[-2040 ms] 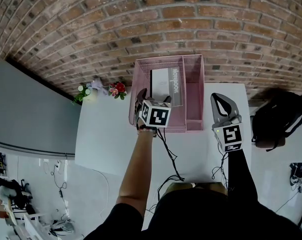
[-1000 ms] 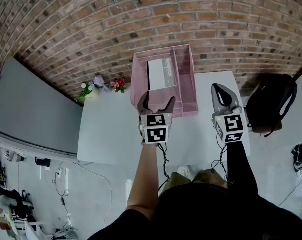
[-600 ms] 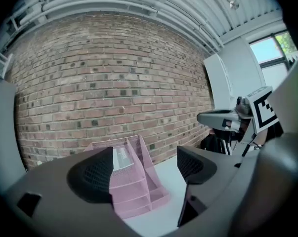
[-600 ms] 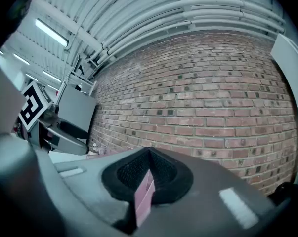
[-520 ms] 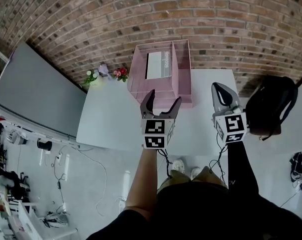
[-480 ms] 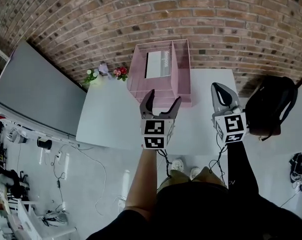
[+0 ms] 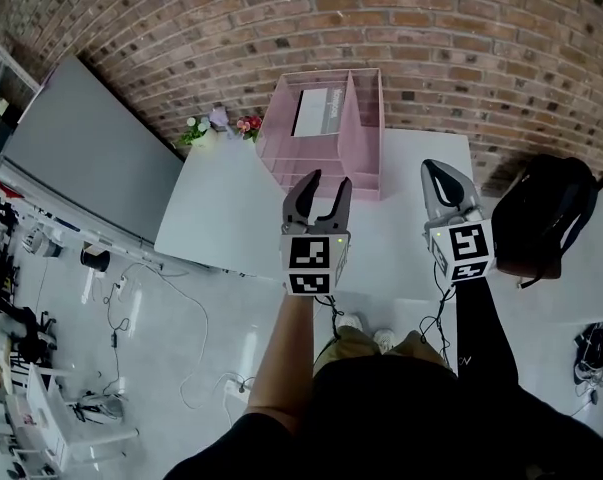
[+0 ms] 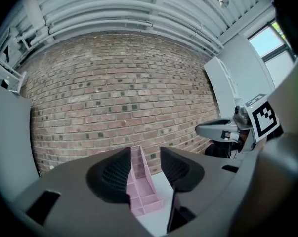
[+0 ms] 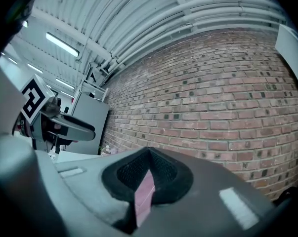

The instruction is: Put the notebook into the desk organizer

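Item 1. Grey panel: stands slanted at the far left, beside the table's left edge.

Item 2. Flowers: a small cluster at the table's far left corner, close to the brick wall.

Item 3. White table: carries the organizer at its far edge.

Item 4. Desk organizer: pink mesh, set against the wall and split into a wide left bay and a narrow right bay.

Item 5. Notebook: lies flat in the wide left bay, towards the wall end, clear of both grippers.

Item 6. Left gripper: hovers over the table just in front of the organizer. Its own view shows the jaws closing, pads apart, with nothing between them and the organizer visible beyond the gap.

Item 7. Right gripper: hovers above the table's right part, well apart from the organizer. Its own view shows the jaws clenched together at the tips, grasping nothing.

Item 8. Black backpack: sits on the floor to the right of the table.
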`<state>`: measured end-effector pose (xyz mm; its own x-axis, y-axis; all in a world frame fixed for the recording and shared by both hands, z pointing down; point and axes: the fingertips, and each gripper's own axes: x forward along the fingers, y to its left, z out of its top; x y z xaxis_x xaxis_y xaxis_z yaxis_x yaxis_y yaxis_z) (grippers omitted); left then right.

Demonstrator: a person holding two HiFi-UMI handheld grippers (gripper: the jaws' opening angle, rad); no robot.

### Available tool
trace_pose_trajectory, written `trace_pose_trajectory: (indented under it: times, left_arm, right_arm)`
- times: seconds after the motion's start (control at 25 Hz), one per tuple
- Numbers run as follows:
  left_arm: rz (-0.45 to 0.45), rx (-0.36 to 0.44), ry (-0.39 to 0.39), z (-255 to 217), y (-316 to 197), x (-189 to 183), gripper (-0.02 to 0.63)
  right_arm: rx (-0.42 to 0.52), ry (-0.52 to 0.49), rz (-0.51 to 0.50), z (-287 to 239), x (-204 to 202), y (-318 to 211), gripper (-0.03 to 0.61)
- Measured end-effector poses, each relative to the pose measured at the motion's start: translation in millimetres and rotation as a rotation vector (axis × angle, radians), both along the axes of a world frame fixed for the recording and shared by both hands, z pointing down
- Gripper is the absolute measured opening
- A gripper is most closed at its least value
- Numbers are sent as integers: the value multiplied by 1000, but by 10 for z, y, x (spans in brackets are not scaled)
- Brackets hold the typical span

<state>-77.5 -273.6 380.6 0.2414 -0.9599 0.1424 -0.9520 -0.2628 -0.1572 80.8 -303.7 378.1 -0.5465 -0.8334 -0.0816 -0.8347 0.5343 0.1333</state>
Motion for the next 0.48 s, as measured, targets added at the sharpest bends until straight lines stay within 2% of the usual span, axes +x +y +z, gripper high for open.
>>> trace_pose_trajectory:
  times: [0.08, 0.32, 0.48]
  left_arm:
    - [4, 5, -4, -20, 54, 65, 170]
    - [-28, 64, -26, -84, 116, 185, 29]
    - [-43, 82, -17, -106, 102, 240, 9]
  right_arm:
    - [-3, -2, -5, -2, 22, 50, 0]
    - [4, -16, 5, -25, 157, 170, 0]
    - [7, -19, 19, 10, 253, 193, 0]
